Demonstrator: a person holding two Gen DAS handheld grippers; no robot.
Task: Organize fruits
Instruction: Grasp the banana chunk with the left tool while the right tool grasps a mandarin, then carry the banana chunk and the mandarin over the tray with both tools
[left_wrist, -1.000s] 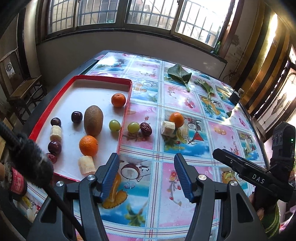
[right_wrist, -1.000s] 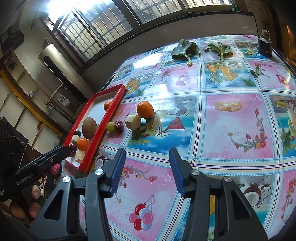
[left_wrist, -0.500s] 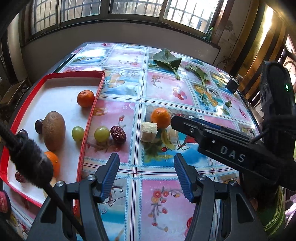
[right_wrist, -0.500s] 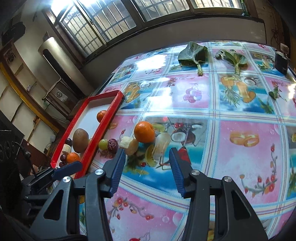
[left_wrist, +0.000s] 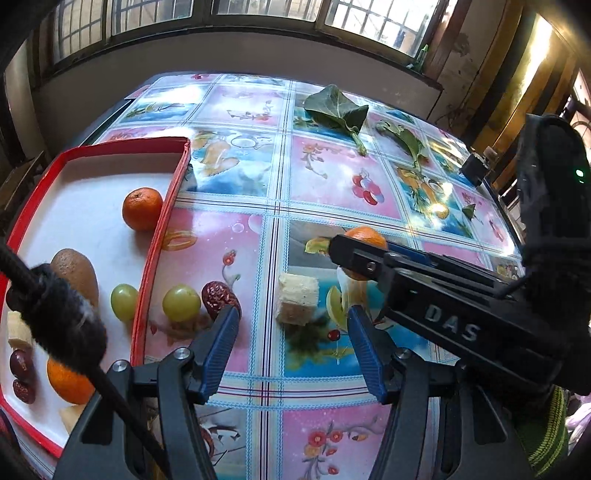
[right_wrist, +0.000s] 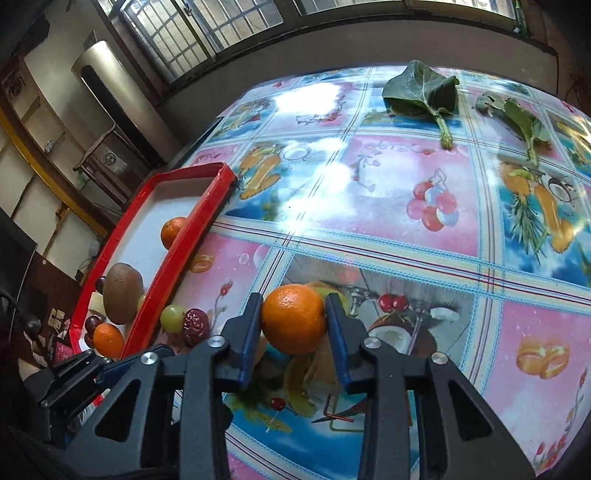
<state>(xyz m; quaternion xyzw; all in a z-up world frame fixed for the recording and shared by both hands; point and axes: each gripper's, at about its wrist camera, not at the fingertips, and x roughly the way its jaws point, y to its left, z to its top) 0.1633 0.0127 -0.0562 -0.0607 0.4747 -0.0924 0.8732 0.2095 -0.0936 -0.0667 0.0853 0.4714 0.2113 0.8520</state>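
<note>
Fruit-print table
On it: red tray, orange, grape, date, white chunk, two leaves.

A: Right gripper?
B: Angled down, jaws just closed in, pads on both sides of the orange.
A: Left gripper?
B: Jaws apart, nothing between, pointing down.

Two green leaves are lying at the far side of the table: a broad leaf and, near it, a narrower leaf. A small dark box is standing by the table edge. Windows are letting daylight in.
</note>
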